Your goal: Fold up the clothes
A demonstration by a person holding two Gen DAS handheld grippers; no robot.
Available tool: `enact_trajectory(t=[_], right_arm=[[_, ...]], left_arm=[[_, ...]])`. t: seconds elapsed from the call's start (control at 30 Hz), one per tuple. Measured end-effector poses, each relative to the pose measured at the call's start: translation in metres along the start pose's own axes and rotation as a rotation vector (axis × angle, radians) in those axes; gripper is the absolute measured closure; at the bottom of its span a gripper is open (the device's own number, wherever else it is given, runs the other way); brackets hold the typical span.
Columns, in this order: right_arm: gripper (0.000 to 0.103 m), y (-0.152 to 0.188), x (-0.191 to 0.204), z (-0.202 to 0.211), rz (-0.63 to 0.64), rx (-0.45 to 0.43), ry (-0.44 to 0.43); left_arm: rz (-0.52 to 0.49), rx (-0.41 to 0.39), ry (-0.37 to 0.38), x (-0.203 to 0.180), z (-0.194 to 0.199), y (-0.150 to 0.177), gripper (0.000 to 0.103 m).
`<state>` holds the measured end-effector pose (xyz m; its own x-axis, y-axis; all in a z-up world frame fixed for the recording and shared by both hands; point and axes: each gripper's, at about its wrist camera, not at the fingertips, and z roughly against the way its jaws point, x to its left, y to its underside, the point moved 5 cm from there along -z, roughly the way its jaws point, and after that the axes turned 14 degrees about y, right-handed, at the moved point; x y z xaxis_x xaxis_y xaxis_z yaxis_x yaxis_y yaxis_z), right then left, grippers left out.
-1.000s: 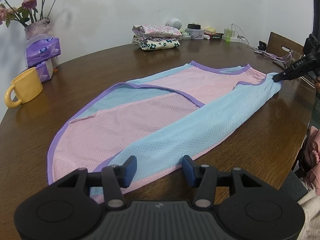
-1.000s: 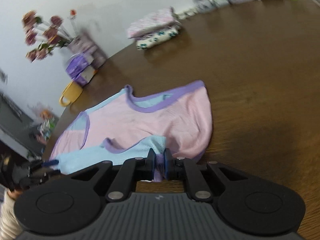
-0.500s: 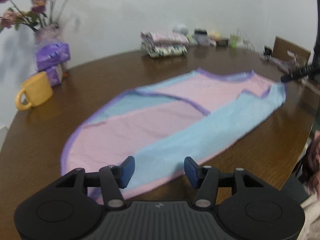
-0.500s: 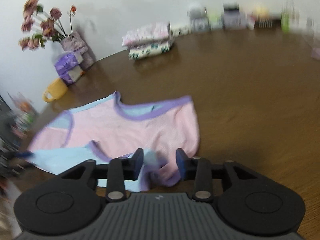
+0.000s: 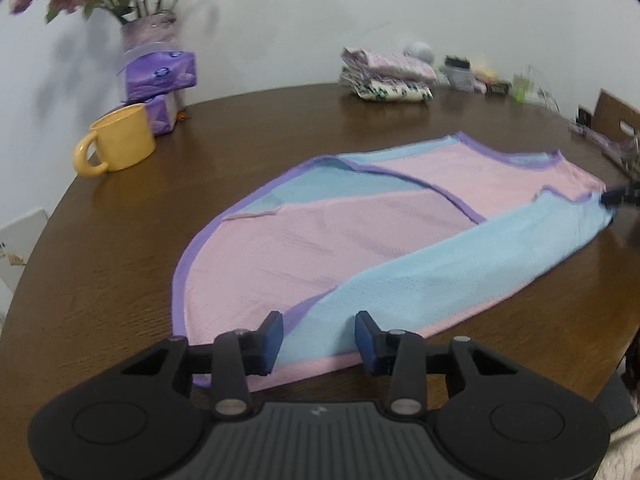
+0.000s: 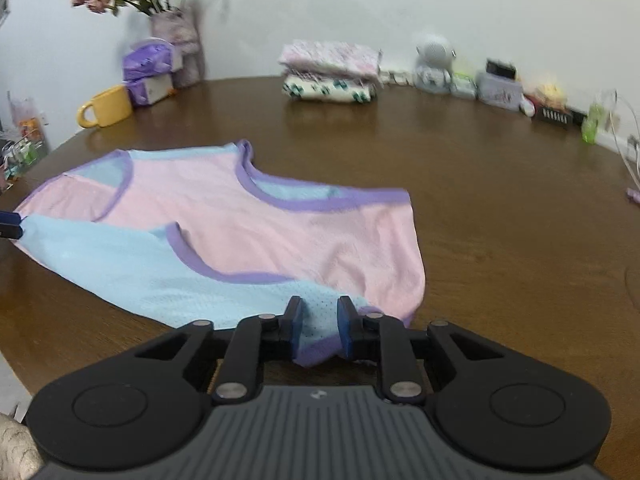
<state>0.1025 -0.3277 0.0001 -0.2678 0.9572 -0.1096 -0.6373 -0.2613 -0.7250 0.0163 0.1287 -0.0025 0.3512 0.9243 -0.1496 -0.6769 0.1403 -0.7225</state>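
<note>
A sleeveless mesh top [image 5: 360,248], pink and light blue with purple trim, lies flat on the round wooden table [image 5: 120,240], its blue side panel folded over the pink. My left gripper [image 5: 319,340] is at the bottom hem. Its jaws are closing, with the blue hem lying between the fingertips [image 5: 272,338] and gaps on both sides. In the right wrist view my right gripper [image 6: 320,328] is at the top's [image 6: 280,236] shoulder corner. Its jaws are also closing around a strip of blue cloth with purple edge, and the pads do not pinch it.
A yellow mug [image 5: 120,142], purple tissue packs [image 5: 160,76] and a vase of flowers [image 5: 144,28] stand at the back left. A stack of folded clothes [image 5: 388,80] and several small items sit along the wall. A chair back [image 5: 616,114] and cables are at the far right.
The right gripper let go of the shoulder corner, opened, and its jaws have narrowed again around it. The left gripper slid in over the hem and its jaws stand narrower.
</note>
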Motion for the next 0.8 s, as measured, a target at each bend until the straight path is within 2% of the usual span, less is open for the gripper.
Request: enact_trajectory(t=[0.43,0.8], right_arm=[[0.084,0.013,0.006,0.002,0.015,-0.069,0.038],[0.084,0.022,0.001,0.004,-0.031,-0.132,0.026]], left_arm=[[0.001,-0.085,-0.022,0.003,0.002,0.009,0.065],[0.006,-0.184,-0.023,0.006,0.006,0.019,0.065]])
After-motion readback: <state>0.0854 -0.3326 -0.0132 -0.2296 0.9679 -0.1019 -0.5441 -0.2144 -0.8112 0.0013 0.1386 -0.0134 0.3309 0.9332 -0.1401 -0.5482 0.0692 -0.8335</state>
